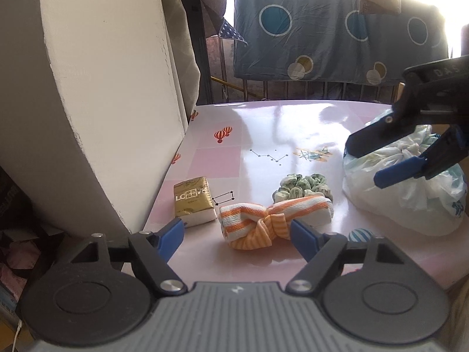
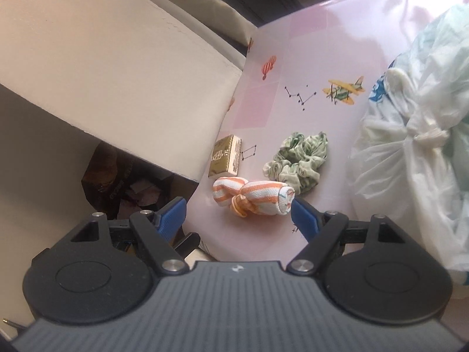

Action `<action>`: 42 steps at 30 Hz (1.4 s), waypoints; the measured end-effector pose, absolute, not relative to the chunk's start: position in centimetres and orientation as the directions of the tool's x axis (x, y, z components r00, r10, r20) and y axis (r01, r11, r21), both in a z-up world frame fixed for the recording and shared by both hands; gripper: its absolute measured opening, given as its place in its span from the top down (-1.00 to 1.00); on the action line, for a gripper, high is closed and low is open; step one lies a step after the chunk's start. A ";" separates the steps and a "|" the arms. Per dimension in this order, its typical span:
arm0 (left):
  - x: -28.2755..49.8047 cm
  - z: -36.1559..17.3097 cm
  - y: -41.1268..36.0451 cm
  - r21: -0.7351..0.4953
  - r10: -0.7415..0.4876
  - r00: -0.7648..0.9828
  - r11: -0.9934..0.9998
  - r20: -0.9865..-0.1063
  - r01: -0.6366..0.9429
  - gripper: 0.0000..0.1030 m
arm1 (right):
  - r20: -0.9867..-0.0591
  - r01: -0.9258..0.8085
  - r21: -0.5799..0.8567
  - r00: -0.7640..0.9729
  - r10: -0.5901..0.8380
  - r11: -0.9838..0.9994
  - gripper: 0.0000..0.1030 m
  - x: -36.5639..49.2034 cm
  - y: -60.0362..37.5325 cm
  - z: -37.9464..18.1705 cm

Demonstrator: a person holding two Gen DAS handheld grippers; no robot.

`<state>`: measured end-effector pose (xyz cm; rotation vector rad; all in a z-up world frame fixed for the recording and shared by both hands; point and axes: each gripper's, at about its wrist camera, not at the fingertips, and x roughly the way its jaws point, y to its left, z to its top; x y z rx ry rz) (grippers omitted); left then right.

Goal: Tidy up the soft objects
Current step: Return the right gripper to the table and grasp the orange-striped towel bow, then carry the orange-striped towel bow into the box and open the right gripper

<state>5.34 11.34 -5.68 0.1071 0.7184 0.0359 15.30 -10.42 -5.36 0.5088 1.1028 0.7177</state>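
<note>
An orange-and-white striped knotted cloth (image 1: 265, 220) lies on the pink table (image 1: 293, 123) near its front edge. It also shows in the right wrist view (image 2: 253, 196). A green scrunchie (image 1: 302, 187) lies just behind it, also in the right wrist view (image 2: 299, 160). A tied white plastic bag (image 1: 410, 187) sits at the right; it also shows in the right wrist view (image 2: 416, 146). My left gripper (image 1: 237, 233) is open, low at the table edge, with the striped cloth between its jaws. My right gripper (image 1: 372, 164) is open, held above the bag; in its own view (image 2: 237, 214) it looks down over the striped cloth.
A gold tissue pack (image 1: 193, 201) lies left of the cloth, close to a white wall panel (image 1: 111, 88). A small striped blue ball (image 1: 360, 234) sits at the front right edge. A blue patterned sheet (image 1: 322, 23) hangs on railings behind the table.
</note>
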 end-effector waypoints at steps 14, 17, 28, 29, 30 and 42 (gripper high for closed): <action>7.4 -10.5 10.6 -0.162 -0.160 0.614 0.985 -0.773 0.052 0.08 | -0.693 -0.401 0.639 0.070 0.717 0.657 -0.13 23.1 1.0 -10.0; 7.3 -10.5 10.6 -0.198 -0.193 0.610 0.978 -0.768 0.060 0.07 | -0.752 -0.358 0.598 0.059 0.657 0.717 -0.10 22.9 1.2 -11.8; 7.6 -10.2 11.8 -0.272 -0.222 0.584 0.962 -0.781 0.002 -0.28 | -0.732 -0.221 0.659 0.032 0.681 0.719 -0.08 20.3 -2.1 -13.5; 7.9 -10.1 11.9 -0.259 -0.209 0.582 0.966 -0.786 -0.002 -0.28 | -0.728 -0.216 0.663 0.038 0.685 0.717 -0.07 20.3 -2.1 -13.6; 8.1 -10.1 11.8 -0.245 -0.199 0.578 0.969 -0.791 -0.002 -0.28 | -0.724 -0.210 0.667 0.041 0.688 0.715 -0.07 20.4 -2.0 -13.7; 9.2 -9.3 10.8 -0.116 -0.114 0.555 0.993 -0.824 0.032 0.22 | -0.664 -0.143 0.734 0.057 0.746 0.664 0.30 19.4 -1.9 -13.9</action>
